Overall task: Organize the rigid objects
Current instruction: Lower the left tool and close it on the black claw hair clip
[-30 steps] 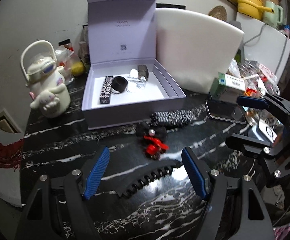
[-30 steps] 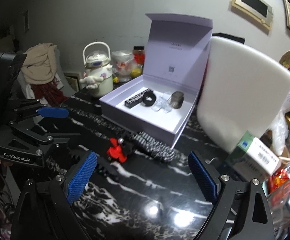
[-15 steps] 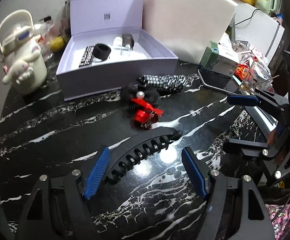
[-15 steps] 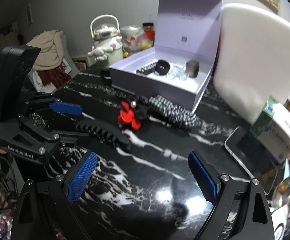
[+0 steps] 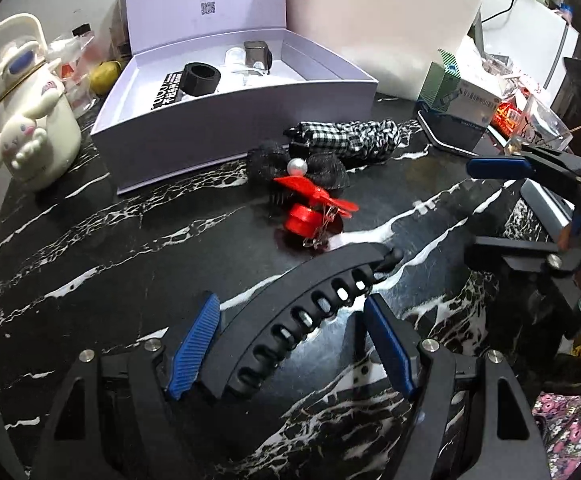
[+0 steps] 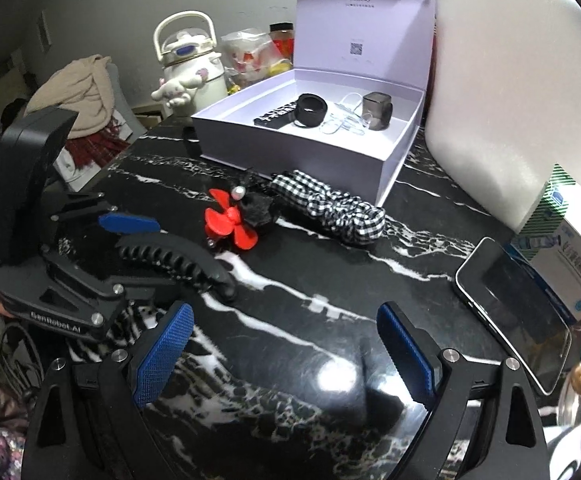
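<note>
My left hand-held gripper (image 5: pixel 290 344) stands wide apart, low over the black marbled surface (image 5: pixel 110 248), with the big black hair claw (image 5: pixel 302 312) lying between its blue fingers (image 5: pixel 194 344); the left finger sits just beside the claw's near end, though I cannot tell if it touches. My right hand-held gripper (image 6: pixel 286 352) is also spread wide, with only bare surface between its fingers. Just beyond the claw's far tip lies a red propeller clip (image 5: pixel 314 208), and against it a black fuzzy bow with a pearl (image 5: pixel 302 166). Behind those rests a black-and-white checked scrunchie (image 6: pixel 330 204), close to the front wall of the open lilac box (image 5: pixel 242 108). Inside the box I see a black ring-shaped piece (image 5: pixel 201 78), a flat black printed strip (image 5: pixel 170 90), some clear bits and a dark grey cube (image 6: pixel 377 111). A phone (image 6: pixel 514 304) lies to my right, and a white character kettle (image 5: pixel 22 120) stands left of the box.
</note>
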The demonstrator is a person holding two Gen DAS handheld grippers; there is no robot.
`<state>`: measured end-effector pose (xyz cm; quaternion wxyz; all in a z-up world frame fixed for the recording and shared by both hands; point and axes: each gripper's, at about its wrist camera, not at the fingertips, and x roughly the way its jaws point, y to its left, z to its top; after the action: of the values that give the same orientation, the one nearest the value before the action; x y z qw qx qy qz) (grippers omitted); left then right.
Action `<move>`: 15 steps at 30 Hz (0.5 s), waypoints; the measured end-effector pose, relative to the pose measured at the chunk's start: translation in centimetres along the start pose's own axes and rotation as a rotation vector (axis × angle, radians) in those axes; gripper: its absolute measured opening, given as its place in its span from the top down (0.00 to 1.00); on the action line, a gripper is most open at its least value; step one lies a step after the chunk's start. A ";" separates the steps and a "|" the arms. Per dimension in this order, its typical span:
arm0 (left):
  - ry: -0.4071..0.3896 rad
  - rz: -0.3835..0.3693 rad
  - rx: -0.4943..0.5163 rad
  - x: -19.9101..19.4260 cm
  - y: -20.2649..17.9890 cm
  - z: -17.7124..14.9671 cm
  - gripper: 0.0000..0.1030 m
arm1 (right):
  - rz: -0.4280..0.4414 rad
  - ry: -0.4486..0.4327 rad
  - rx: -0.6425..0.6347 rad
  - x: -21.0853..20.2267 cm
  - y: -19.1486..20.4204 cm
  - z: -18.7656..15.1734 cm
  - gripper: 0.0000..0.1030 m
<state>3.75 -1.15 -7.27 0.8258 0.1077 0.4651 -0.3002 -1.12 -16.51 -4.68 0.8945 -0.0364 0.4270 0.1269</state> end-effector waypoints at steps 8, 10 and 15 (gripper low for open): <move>-0.014 -0.002 -0.014 0.0 0.3 0.4 0.28 | -0.061 -0.007 -0.019 1.4 -2.0 2.2 0.09; -0.015 -0.006 -0.015 -0.1 0.3 0.3 0.28 | -0.076 -0.005 -0.021 2.2 -2.7 3.0 0.09; -0.022 -0.005 -0.034 -0.3 0.4 0.0 0.32 | -0.096 0.011 -0.039 4.3 -3.7 4.8 0.09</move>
<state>3.92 -0.70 -7.09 0.8317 0.0892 0.4614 -0.2955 6.03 -18.37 -5.15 0.8963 -0.0749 0.4273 0.0919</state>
